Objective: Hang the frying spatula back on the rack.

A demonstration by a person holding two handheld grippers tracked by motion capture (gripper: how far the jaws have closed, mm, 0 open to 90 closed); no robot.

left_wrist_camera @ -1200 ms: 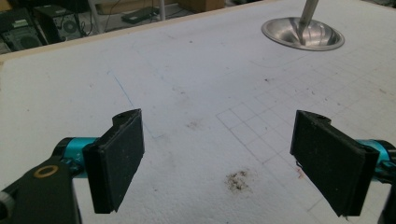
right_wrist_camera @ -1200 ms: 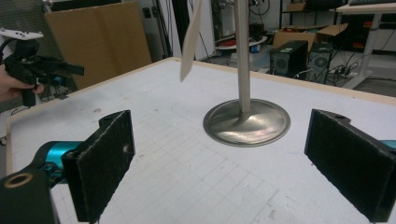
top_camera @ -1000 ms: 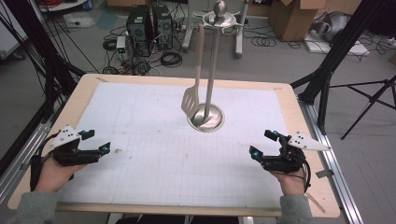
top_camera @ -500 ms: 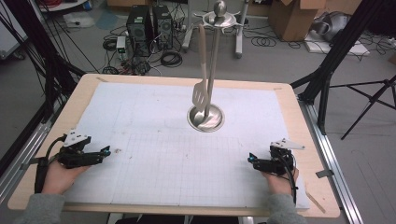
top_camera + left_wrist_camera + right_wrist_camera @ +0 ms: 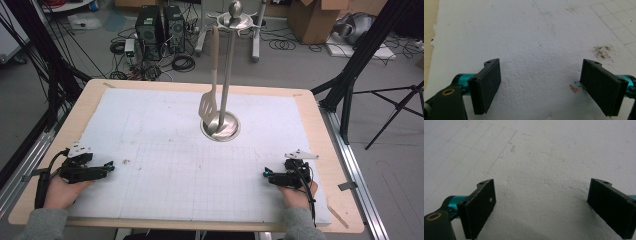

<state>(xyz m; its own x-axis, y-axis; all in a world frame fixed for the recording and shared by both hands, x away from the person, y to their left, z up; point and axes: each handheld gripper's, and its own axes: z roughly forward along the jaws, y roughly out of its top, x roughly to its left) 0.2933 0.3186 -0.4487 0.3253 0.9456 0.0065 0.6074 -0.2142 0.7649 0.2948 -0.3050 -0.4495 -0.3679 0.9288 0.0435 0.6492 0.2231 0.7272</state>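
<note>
Both tongs (image 5: 111, 165) (image 5: 265, 174) gape, seemingly resting on foam (image 5: 165, 150).

No words, brands or numbers can be read anywhere. The white sheet (image 5: 165, 150) on the surface bears only a faint grid and smudges.

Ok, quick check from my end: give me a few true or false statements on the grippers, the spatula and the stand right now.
1. The left gripper is open and holds nothing. True.
2. The right gripper is shut on the spatula. False: it is open and empty, low over the white mat.
3. The spatula hangs on the stand. True.
4. The spatula lies flat on the mat. False: it hangs upright, blade down.
5. Both grippers are at the stand's base. False: they are near the table's near edge.
</note>
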